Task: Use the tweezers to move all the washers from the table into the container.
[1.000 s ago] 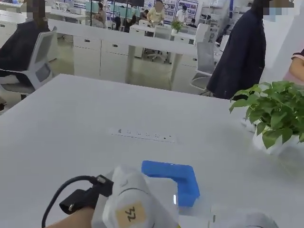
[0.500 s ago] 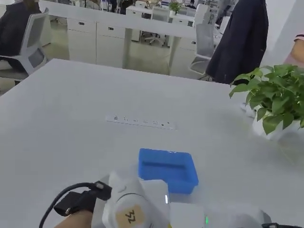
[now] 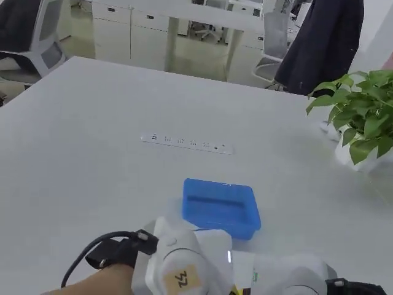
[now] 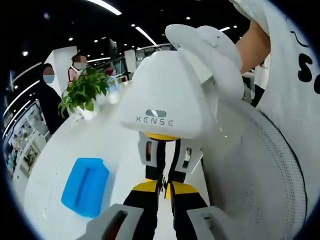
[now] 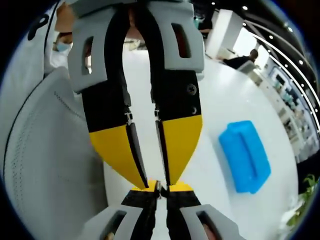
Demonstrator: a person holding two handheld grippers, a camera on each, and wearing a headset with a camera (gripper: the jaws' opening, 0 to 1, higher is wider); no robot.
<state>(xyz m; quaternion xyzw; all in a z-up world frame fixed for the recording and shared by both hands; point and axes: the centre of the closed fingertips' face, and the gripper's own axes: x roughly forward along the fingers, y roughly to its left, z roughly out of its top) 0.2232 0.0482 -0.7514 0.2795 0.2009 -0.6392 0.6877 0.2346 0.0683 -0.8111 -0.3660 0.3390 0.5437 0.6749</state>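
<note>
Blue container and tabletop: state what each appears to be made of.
The blue container looks like moulded plastic: uniform colour, matte surface, rounded corners and rim. The tabletop looks like white laminate or coated board, smooth with a soft sheen; its core cannot be told.

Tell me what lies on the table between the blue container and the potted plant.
Nothing: the head view shows bare white table between the blue container and the potted plant.

White table (image 3: 92, 123): blue container (image 3: 220, 206), plant (image 3: 362, 114).
</note>
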